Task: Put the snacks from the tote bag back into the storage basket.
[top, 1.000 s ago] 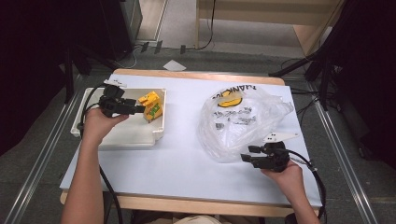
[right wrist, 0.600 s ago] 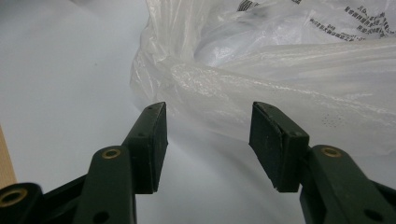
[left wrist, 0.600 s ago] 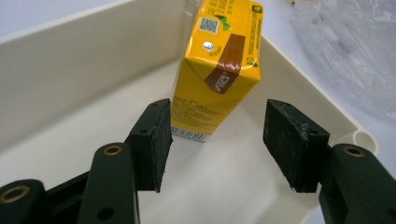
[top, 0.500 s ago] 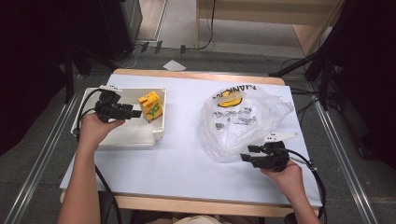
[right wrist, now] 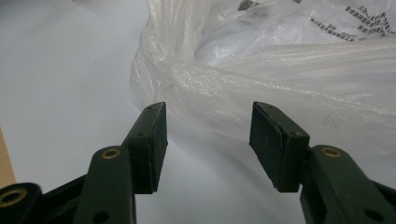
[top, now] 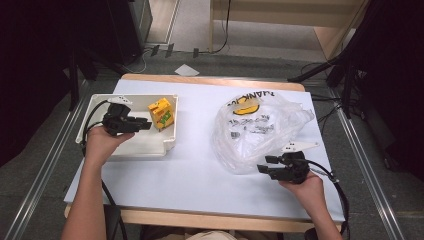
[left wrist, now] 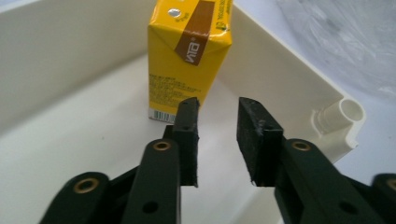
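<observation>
A yellow and brown drink carton [top: 161, 113] stands upright at the right end of a white tray [top: 145, 145]. My left gripper [top: 148, 125] hovers in the tray just left of the carton, apart from it. In the left gripper view the carton [left wrist: 187, 60] rises beyond my left gripper [left wrist: 217, 107]. Its jaws have just been closing; a narrow gap stays between them, with nothing in it. My right gripper [top: 262, 168] stands open at the near edge of a clear plastic bag [top: 260, 130]. The bag's [right wrist: 280, 70] crumpled rim lies just past my right gripper [right wrist: 208, 112].
The tray's wall [left wrist: 289, 79] and a round corner post [left wrist: 343, 116] stand to the right of the left jaws. The white tabletop [top: 190, 170] stretches between tray and bag. Cables trail from both grippers over the table's near edge.
The left gripper has drawn back a little from the carton toward the near left, and its jaws stand narrower. The right hand and the bag have not moved.
</observation>
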The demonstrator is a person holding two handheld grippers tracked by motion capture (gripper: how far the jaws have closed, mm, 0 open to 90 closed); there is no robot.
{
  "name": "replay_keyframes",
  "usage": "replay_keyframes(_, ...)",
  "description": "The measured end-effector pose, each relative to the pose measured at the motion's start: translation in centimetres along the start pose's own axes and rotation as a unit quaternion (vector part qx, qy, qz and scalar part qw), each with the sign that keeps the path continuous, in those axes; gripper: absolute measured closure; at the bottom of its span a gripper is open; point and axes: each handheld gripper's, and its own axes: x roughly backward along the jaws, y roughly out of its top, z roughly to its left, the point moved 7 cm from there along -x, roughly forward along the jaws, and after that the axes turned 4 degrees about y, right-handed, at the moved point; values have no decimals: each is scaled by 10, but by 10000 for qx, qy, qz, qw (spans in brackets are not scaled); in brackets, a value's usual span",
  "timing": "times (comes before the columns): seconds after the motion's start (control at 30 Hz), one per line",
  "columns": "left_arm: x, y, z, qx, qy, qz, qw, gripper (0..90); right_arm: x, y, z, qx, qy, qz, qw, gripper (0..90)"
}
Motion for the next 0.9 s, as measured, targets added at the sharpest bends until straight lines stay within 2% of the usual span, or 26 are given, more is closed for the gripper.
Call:
replay_keyframes(0.03,-1,0,-1,22,-75,-20,10000,760,0,0,0,6,3,-5,10000,474)
replay_keyframes(0.1,-5,-1,-2,44,-45,21,10000,800,1,0,0,5,6,-20,10000,474)
replay_keyframes(0.2,-10,-2,-5,-45,-64,78,9999,871,1,0,0,4,-1,-17,10000,475)
replay_keyframes(0.3,-16,-2,-9,-93,-99,40,9999,896,0,0,0,8,2,5,10000,475)
replay_keyframes(0.47,-26,-5,-9,-75,-96,82,9999,900,0,0,1,-1,8,11,10000,475)
replay_keyframes(0.53,-31,-5,-9,-104,-29,87,9999,900,0,0,1,9,5,21,10000,475)
replay_keyframes(0.9,-49,-7,-5,-69,-61,160,9998,900,-1,-2,2,25,-10,65,10000,475)
